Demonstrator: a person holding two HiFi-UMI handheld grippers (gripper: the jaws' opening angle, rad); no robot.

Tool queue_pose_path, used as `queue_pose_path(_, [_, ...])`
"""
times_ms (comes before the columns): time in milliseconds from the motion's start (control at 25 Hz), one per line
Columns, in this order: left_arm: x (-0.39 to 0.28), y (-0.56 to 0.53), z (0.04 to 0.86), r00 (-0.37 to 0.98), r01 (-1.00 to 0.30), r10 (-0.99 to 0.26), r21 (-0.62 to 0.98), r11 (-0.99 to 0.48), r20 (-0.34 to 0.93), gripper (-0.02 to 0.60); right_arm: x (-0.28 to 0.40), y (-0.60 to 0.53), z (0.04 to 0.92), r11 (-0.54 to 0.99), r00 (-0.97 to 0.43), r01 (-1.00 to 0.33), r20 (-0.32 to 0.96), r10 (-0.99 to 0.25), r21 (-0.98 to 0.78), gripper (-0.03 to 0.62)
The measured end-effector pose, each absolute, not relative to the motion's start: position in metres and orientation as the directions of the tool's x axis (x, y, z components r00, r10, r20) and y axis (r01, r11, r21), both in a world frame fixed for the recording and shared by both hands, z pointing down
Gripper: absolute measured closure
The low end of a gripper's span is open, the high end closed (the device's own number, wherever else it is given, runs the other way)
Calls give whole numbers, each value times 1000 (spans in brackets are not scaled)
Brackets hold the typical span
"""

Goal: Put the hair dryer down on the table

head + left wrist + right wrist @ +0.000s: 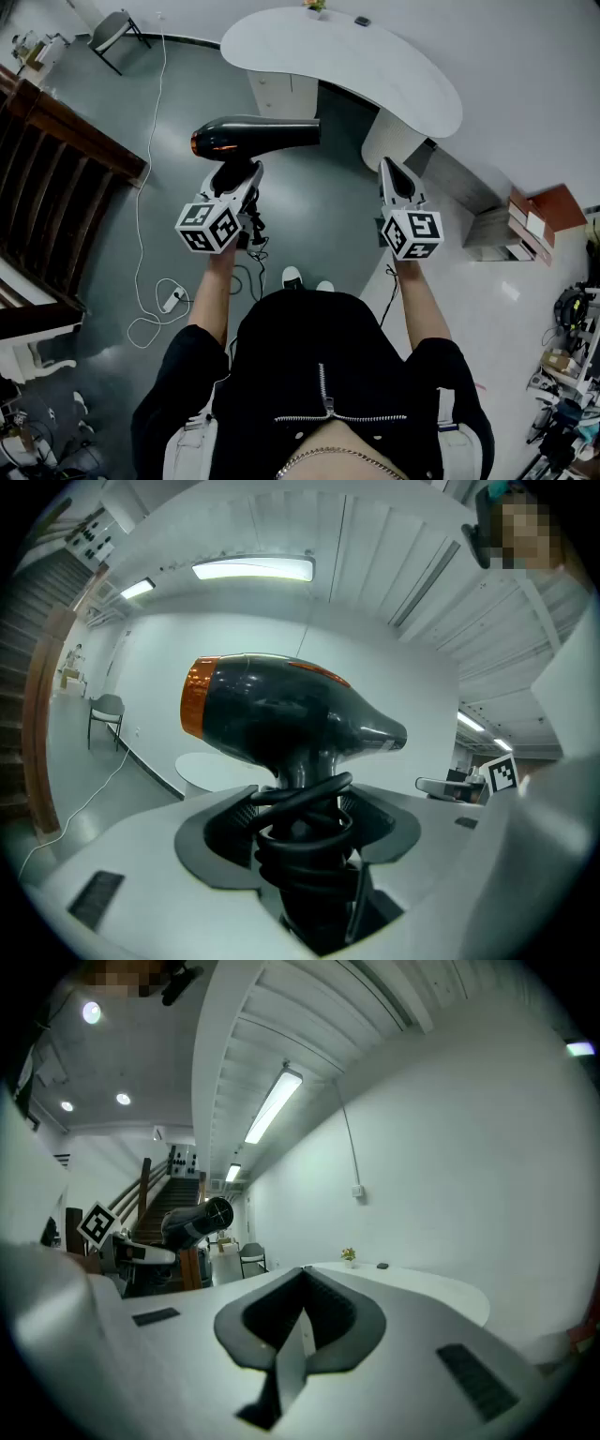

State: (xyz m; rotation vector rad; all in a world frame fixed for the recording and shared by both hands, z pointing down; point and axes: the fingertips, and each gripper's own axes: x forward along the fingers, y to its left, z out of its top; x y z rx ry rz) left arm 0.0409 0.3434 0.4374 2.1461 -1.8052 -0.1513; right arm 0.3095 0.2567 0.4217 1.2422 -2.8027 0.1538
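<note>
A black hair dryer [253, 136] with an orange rear ring hangs in the air above the grey floor, its barrel lying level and pointing right. My left gripper [239, 178] is shut on its handle, which has the black cord wound round it. In the left gripper view the hair dryer [281, 710] stands upright between the jaws of the left gripper [302, 827]. My right gripper [394, 178] is held level beside it, shut and empty; its own view shows the right gripper [302, 1321] with pads together. The white curved table [347, 56] lies ahead, beyond both grippers.
A small plant [314, 6] and a dark object [362, 21] sit at the table's far edge. A chair [112, 33] stands at the back left, a wooden staircase [56, 187] at the left. A white cable with a power strip [169, 300] lies on the floor.
</note>
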Motion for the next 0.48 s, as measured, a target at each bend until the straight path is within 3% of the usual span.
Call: queue_pose_path(480, [15, 336, 447, 204, -933, -970, 327, -150, 136, 298, 276, 252, 427, 675, -676, -737, 96, -731, -42, 588])
